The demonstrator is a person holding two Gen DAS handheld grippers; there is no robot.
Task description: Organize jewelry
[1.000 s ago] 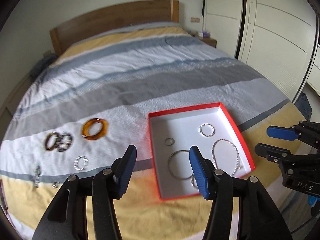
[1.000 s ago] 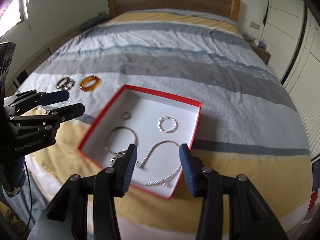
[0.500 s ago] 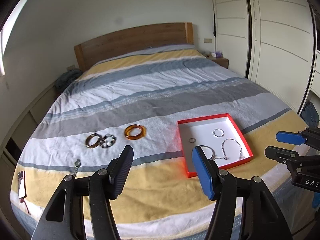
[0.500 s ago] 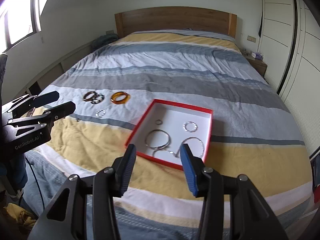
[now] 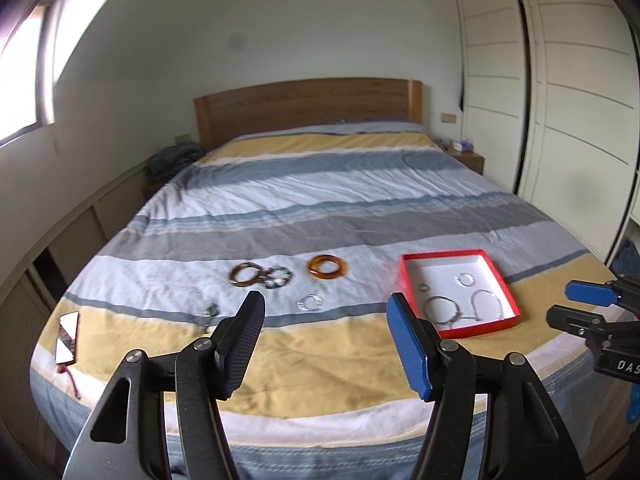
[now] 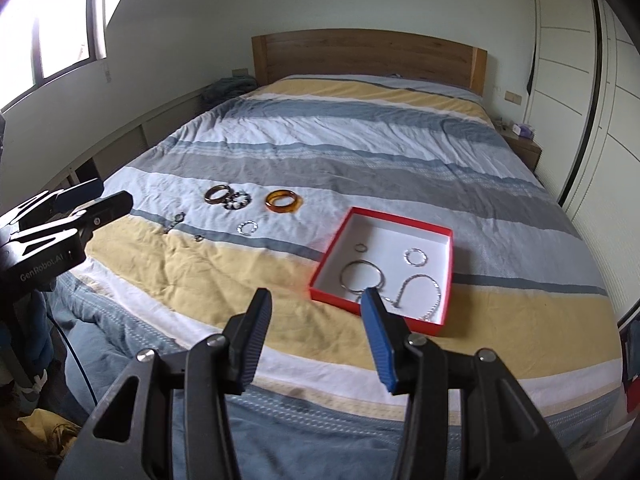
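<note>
A red box with a white inside (image 5: 491,262) (image 6: 339,243) lies on the bed and holds a silver hoop (image 6: 362,274), a chain (image 6: 420,294), a small ring (image 6: 361,247) and a beaded ring (image 6: 415,257). On the cover to its left lie an amber bangle (image 5: 328,267) (image 6: 283,201), a brown bangle (image 5: 245,274) (image 6: 218,194), a dark beaded bracelet (image 5: 277,276), a silver bracelet (image 5: 310,303) (image 6: 247,227) and small pieces (image 5: 210,314). My left gripper (image 5: 326,334) and right gripper (image 6: 316,320) are open, empty, well back from the bed's foot.
A phone (image 5: 67,337) lies at the bed's front left corner. The wooden headboard (image 5: 308,110) is at the far end. White wardrobes (image 5: 576,100) line the right side, with a nightstand (image 5: 466,156) beside the bed. A low ledge runs along the left wall.
Both grippers have pulled back and up from the box, so the whole bed now shows. Both stay open. The jewelry has not moved.
</note>
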